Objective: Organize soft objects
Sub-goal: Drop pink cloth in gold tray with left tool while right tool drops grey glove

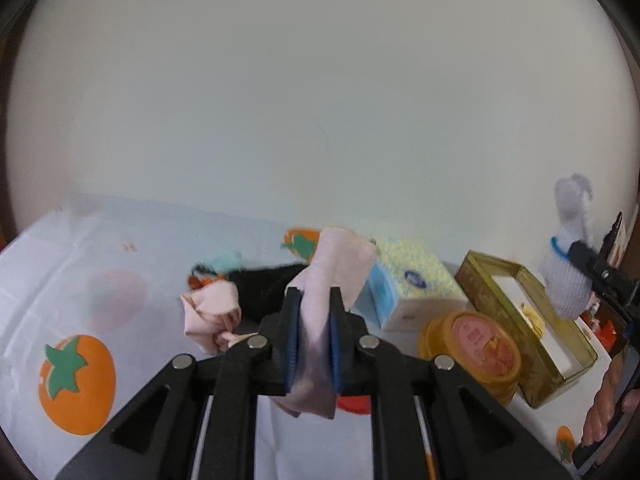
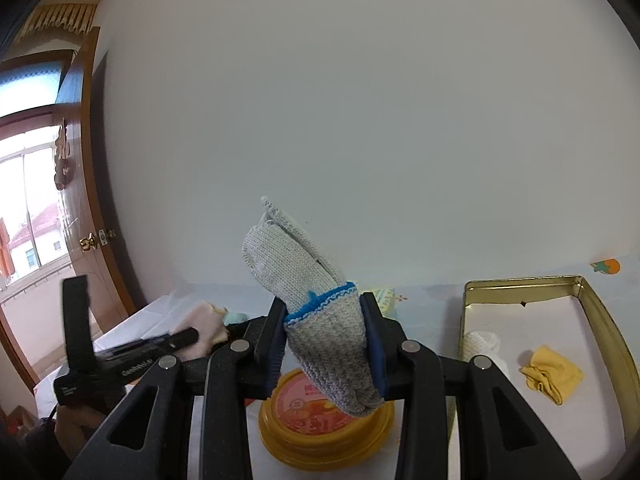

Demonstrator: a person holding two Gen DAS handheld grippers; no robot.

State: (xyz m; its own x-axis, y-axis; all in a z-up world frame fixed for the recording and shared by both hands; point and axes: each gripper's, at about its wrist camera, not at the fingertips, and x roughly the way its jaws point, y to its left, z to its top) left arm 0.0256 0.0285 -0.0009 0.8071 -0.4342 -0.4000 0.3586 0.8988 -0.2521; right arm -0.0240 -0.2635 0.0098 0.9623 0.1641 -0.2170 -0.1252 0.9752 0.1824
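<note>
My left gripper [image 1: 314, 300] is shut on a pale pink sock [image 1: 340, 268] and holds it above the table. A second pink sock [image 1: 210, 314] lies bunched on the cloth beside a black fabric piece [image 1: 264, 286]. My right gripper [image 2: 326, 312] is shut on a grey knit glove [image 2: 304, 276] with a blue cuff band, held upright above the table. That glove also shows in the left wrist view [image 1: 568, 264]. The gold tin box [image 2: 600, 320] stands open and holds a yellow cloth [image 2: 552, 372] and a white knit item [image 2: 482, 344].
A round yellow container with a red label [image 2: 320, 432] stands below my right gripper and also shows in the left wrist view [image 1: 476, 352]. A tissue box [image 1: 408, 292] stands behind it. The white tablecloth [image 1: 80, 384] carries orange persimmon prints. A wooden door [image 2: 96, 216] is at left.
</note>
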